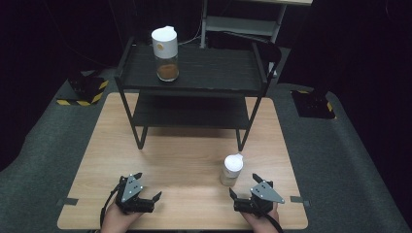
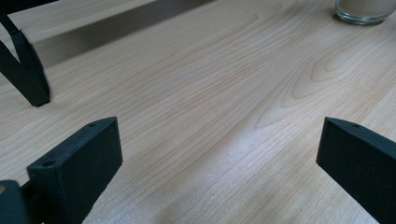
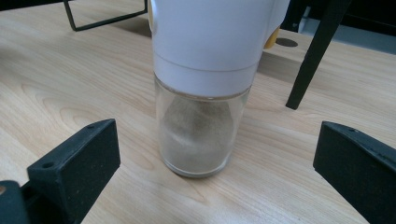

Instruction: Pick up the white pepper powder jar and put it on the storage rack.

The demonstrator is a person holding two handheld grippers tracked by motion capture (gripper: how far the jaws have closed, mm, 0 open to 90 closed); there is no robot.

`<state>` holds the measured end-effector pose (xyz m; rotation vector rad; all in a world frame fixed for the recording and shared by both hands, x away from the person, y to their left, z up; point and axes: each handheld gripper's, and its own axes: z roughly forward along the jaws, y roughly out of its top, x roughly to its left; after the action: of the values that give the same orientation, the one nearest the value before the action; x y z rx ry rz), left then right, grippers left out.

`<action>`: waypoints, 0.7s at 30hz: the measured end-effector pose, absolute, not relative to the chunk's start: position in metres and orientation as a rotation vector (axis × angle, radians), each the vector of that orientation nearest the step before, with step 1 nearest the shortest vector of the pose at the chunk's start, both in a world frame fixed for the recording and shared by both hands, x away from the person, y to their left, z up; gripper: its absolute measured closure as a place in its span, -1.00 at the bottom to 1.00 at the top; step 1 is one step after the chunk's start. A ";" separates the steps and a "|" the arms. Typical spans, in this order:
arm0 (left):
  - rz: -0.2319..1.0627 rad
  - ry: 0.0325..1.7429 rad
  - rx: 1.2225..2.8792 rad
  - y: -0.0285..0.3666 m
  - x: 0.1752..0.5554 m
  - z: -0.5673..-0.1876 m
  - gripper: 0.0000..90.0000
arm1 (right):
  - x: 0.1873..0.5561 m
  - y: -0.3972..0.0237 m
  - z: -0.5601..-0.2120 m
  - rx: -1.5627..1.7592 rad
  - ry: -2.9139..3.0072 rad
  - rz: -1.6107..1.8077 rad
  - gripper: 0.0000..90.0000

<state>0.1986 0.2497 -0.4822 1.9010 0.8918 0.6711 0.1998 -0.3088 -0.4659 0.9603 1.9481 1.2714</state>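
Both tongs gape; pale-powder jar (image 3: 198, 93) has its top cut off.

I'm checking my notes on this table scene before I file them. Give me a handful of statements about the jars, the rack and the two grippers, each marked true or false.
1. The jar on the table stands upright just ahead of the right gripper. True.
2. The right gripper is shut on that jar. False: its jaws stand wide apart, with the jar ahead of them and untouched.
3. A jar with brown contents stands on the top shelf of the black rack. True.
4. The left gripper holds a white lid. False: its jaws are open over bare wood.
5. Both jars have white caps. True.
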 end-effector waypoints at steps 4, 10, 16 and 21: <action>0.679 0.887 1.906 0.248 0.198 -0.482 -0.99 | 0.202 -0.308 -0.467 0.951 1.948 1.294 -0.96; 0.682 0.879 1.918 0.246 0.199 -0.481 -0.99 | 0.207 -0.307 -0.466 0.938 1.948 1.317 -0.87; 0.673 0.869 1.914 0.248 0.201 -0.482 -0.99 | 0.220 -0.307 -0.465 0.973 1.953 1.346 -0.70; 0.668 0.866 1.915 0.248 0.202 -0.482 -0.99 | 0.229 -0.305 -0.464 0.953 1.976 1.347 -0.61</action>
<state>0.2016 0.2478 -0.4819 1.9149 0.8655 0.6679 0.2293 -0.3054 -0.4637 0.9533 1.9760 1.3475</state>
